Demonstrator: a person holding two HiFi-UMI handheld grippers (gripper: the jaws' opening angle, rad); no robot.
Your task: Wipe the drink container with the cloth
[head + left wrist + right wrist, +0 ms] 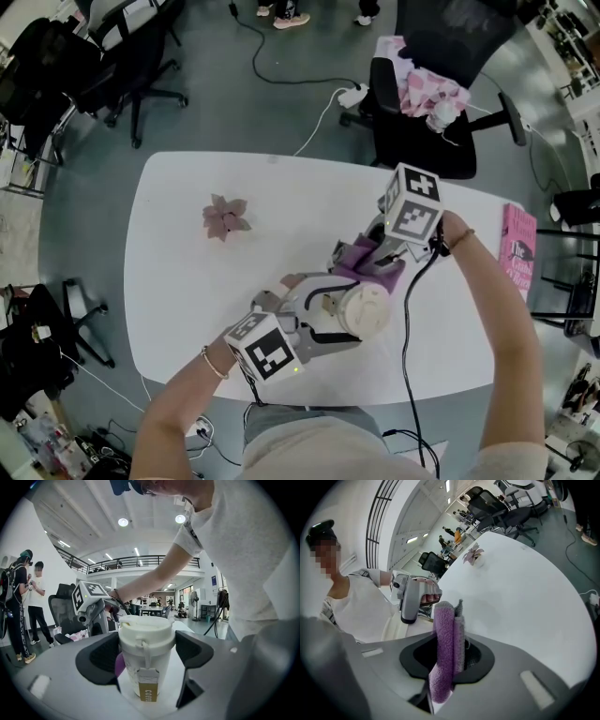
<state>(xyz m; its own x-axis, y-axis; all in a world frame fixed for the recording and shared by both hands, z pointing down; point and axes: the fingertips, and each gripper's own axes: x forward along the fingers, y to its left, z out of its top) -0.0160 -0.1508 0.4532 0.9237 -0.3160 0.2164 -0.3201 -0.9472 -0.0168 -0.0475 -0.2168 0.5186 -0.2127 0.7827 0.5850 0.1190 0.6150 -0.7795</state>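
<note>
Jaws: my left gripper (326,315) clamps the upright drink container (367,309); my right gripper (448,654) pinches the cloth (442,641) at its far side.

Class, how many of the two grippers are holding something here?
2. The left gripper, nearer the person, is closed on the cream drink cup standing on the table. The right gripper, just beyond the cup, clamps the folded purple cloth.

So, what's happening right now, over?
Left claw shut on the coffee cup. Right claw shut on purple cloth, right beside cup. Pink flower far off, nothing in the way.
</note>
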